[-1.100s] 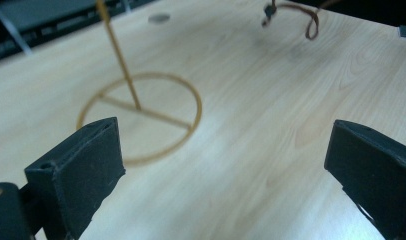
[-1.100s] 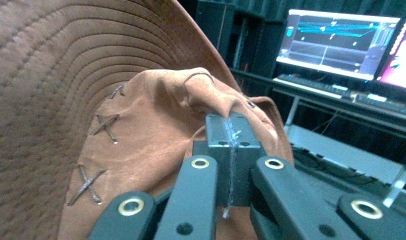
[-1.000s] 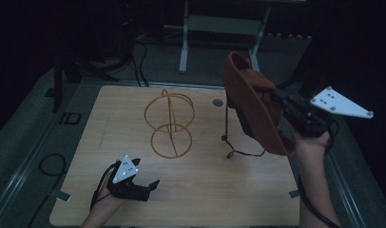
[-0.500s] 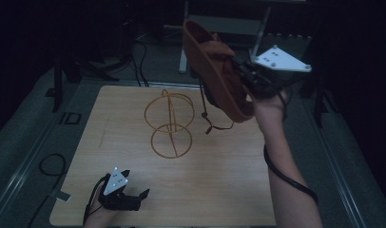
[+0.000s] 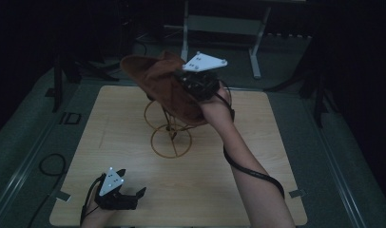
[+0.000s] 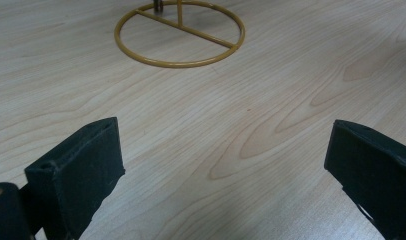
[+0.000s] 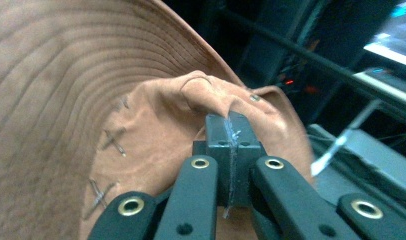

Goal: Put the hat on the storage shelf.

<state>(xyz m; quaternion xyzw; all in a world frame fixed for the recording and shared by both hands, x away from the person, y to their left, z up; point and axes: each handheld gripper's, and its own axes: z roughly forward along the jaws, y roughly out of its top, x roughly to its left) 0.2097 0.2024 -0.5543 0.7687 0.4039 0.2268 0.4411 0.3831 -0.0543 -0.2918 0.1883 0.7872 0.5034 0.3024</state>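
Above wire stand (image 5: 169, 128), right gripper (image 5: 193, 85) pinches brown hat (image 5: 158, 85); table (image 5: 276, 142) bare.

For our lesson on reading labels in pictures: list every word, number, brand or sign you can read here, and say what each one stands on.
"ID": large marking on the grey floor mat, left of the wooden table; partly dim, so the reading is uncertain.
No legible text on the brown hat, the wire stand, or either gripper.

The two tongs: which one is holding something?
The right tongs, raised over the wire stand, are shut on the brown hat. The left tongs stand open and empty, low near the table's front edge.
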